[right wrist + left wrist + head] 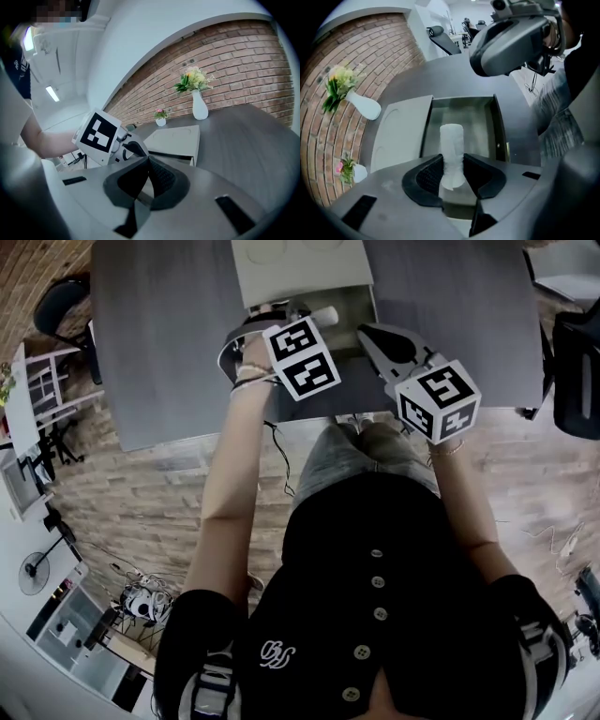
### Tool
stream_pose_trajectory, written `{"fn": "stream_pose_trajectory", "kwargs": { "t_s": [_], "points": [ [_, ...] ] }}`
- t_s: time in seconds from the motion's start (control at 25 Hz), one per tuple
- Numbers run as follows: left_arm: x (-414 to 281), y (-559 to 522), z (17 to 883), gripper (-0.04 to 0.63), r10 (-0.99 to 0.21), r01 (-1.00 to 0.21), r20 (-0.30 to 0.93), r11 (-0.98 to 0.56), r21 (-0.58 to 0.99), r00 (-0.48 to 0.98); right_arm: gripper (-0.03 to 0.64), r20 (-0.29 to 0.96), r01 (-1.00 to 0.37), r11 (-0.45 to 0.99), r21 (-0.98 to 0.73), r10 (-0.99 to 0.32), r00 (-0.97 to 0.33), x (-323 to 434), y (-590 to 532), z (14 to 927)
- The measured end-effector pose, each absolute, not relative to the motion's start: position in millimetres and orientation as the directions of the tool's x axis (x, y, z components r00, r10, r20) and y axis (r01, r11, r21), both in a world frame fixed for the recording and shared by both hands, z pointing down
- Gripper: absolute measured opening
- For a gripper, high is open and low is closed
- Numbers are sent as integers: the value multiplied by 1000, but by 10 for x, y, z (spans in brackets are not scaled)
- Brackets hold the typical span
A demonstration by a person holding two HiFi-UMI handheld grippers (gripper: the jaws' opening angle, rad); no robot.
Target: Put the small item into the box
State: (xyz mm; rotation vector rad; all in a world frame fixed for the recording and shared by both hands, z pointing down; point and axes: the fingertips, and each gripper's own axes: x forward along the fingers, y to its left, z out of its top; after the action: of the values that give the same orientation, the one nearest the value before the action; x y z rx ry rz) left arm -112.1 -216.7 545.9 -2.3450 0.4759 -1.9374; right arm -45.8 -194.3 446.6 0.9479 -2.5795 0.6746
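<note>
I stand at the grey table (159, 352) with both arms stretched forward and down, elbows only slightly bent. My left forearm (225, 474) runs straight out to the table's near edge, bracelets at the wrist. The wrist is turned so that my left claw (452, 171) points across my body toward the right. Its two pads are clamped on the near end of the small white roll (451, 145). The rest of the roll sticks out ahead of the jaws, in the air above the open part of the box (500, 126) and clear of its floor. The box's pale lid (401, 133) is slid back toward the far side, leaving the near half uncovered. My right forearm (473, 502) comes in from the other side. My right claw (148, 165) points inward toward the left one, its tip near the box's right edge. Its jaws are pressed together with nothing between them. From the left gripper view the right claw's grey body hangs above the far side of the box. Beyond the lid, a white vase of flowers (363, 107) and a smaller pot (354, 172) stand by the brick wall (370, 56).
</note>
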Motion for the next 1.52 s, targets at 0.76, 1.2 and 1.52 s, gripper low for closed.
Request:
{"fn": "stream_pose_trajectory", "kwargs": {
  "t_s": [0.76, 1.2, 1.52],
  "points": [
    [-905, -2143, 5432, 170, -280, -221, 928, -948, -227, 248, 14, 452, -692, 636, -342, -534, -714, -335, -1799, 4614],
    [-1035, -1896, 4432, 41, -452, -609, 724, -791, -55, 521, 14, 420, -616, 735, -282, -483, -768, -663, -1813, 4154],
    [-1266, -1702, 3929, 20, -668, -815, 518, -569, 106, 534, 12, 399, -575, 786, -226, -464, -791, -857, -1726, 3879]
  ]
}}
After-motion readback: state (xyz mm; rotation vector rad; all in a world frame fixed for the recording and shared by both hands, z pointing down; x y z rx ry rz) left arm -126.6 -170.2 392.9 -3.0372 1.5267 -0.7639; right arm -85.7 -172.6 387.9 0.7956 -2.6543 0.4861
